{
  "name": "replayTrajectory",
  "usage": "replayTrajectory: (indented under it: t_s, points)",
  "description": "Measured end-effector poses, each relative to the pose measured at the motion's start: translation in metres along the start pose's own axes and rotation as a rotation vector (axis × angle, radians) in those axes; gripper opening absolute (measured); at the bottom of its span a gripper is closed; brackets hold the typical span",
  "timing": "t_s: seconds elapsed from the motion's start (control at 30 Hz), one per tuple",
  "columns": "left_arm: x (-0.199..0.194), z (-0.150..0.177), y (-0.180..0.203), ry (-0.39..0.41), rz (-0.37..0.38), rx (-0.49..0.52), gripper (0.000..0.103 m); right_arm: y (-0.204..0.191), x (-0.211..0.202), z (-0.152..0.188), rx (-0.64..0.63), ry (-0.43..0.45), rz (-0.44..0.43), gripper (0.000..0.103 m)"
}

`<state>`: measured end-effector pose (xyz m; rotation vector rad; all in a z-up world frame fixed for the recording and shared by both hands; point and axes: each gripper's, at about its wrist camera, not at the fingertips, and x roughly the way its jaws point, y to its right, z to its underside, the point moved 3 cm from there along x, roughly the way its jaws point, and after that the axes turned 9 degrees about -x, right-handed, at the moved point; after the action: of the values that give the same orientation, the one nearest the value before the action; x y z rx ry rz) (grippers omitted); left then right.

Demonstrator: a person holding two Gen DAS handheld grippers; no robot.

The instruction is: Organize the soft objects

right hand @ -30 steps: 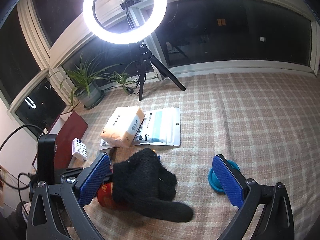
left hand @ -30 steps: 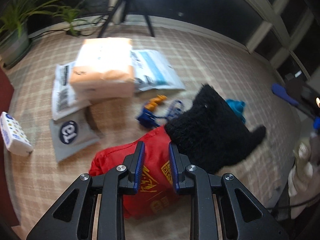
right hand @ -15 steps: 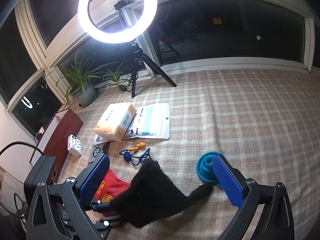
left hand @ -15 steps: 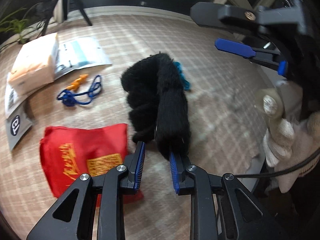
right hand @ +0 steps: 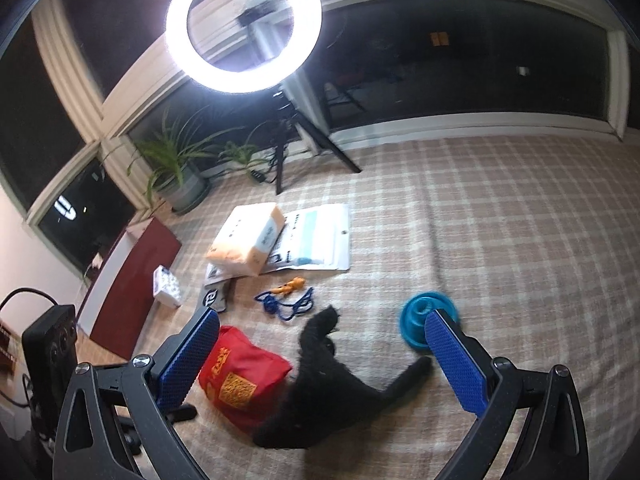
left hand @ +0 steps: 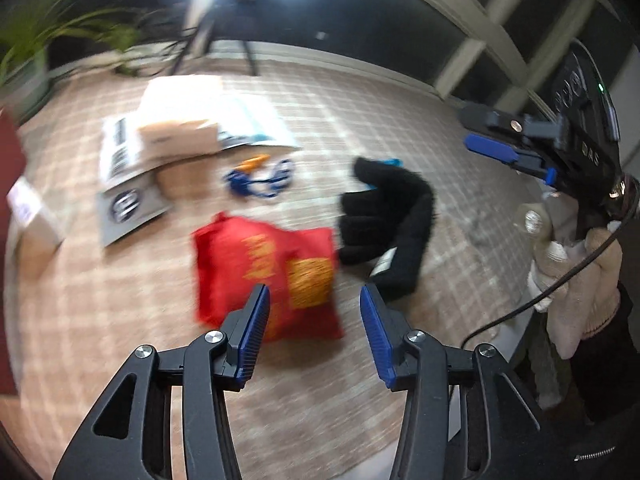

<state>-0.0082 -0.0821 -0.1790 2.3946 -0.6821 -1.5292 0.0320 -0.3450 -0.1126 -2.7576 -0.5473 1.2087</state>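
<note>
A black fuzzy glove lies on the checked cloth beside a red pouch with gold print; both also show in the right wrist view, the glove right of the pouch. My left gripper is open and empty, hovering just short of the pouch's near edge. My right gripper is wide open and empty above the glove; it also shows in the left wrist view. A blue cord with an orange piece lies further back.
A peach tissue pack rests on a white mailer and a grey packet. A teal bowl-shaped object sits right of the glove. A small white box, a potted plant and a ring light tripod stand behind.
My left gripper has opened and let go of the black glove, which now lies beside the red pouch. The left gripper has pulled back toward the pouch. The right gripper stayed open.
</note>
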Motion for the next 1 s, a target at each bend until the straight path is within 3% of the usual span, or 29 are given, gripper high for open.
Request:
replayTrajectory:
  t_s: [0.1,0.27,0.4,0.57,0.77,1.0]
  points:
    - [-0.004,0.005,-0.019,0.005,-0.024,-0.062,0.046,-0.010,0.008,-0.001,-0.040,-0.029,-0.007,0.102]
    - [0.004,0.020,-0.034,0.007,0.005,-0.149,0.049,-0.016,0.021,0.002,-0.029,-0.082,-0.074,0.102]
    - [0.016,0.031,-0.037,-0.018,0.037,-0.202,0.049,-0.040,0.042,-0.005,-0.103,-0.147,-0.134,0.102]
    - [0.025,0.036,-0.035,-0.023,0.057,-0.250,0.049,-0.076,0.087,-0.009,-0.218,-0.313,-0.261,0.102]
    - [0.037,0.039,-0.032,-0.022,0.066,-0.293,0.053,-0.094,0.143,0.003,-0.247,-0.504,-0.327,0.102]
    - [0.051,0.040,-0.036,-0.017,0.081,-0.366,0.053,-0.095,0.172,0.013,-0.265,-0.589,-0.325,0.102]
